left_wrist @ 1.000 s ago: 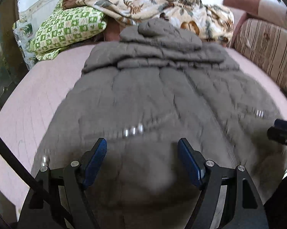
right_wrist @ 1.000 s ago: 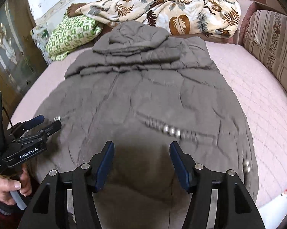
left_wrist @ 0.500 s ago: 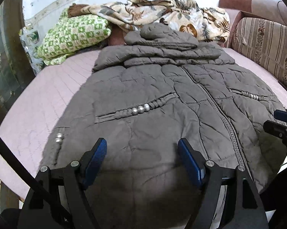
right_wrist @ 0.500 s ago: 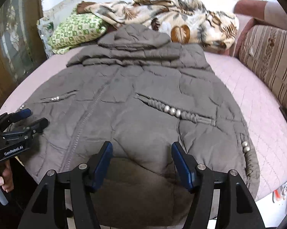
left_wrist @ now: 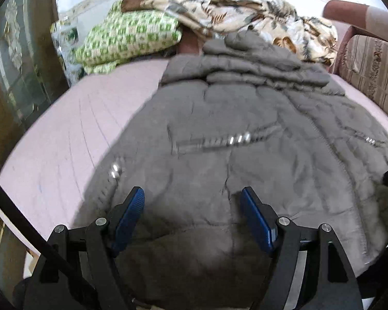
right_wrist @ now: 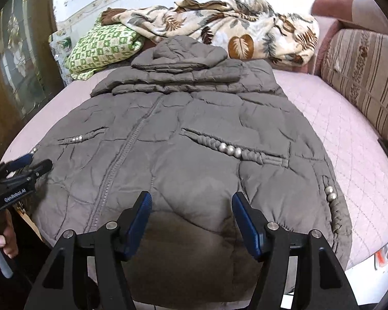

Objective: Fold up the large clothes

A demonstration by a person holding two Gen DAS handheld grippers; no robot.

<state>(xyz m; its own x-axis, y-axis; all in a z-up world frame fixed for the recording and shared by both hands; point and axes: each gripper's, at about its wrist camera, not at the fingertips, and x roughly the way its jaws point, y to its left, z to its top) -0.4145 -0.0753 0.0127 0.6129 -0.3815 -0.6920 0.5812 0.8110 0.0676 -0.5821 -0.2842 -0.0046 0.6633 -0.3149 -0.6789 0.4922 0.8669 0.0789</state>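
Puffer coat [right_wrist: 194, 139], grey and quilted, is what we have under both tools. Our left gripper [left_wrist: 192, 208] stands released over the near hem on the coat's left half, blue pads apart with nothing pinched between them. Our right gripper [right_wrist: 191, 213] hangs likewise unclenched above the near hem on the right half; its jaws have just been opening a little, and only fabric lies below the gap, not in it.

Outward from there, the coat lies front up on the pink quilted bed [right_wrist: 349, 142], zipper [right_wrist: 126, 144] running away from us, so the long axis goes near to far: hem at our fingertips, hood [right_wrist: 178, 51] folded at the far end. Beaded pocket trims [right_wrist: 230, 149] slant on either side of the zipper.

We judge that each gripper is about equally near its own hem corner, so a fold of hem toward hood would call on both together. Beyond the hood sit a green checked pillow [right_wrist: 103, 46] and a leaf-print blanket [right_wrist: 232, 28]; a striped sofa cushion [right_wrist: 367, 69] lies far right.
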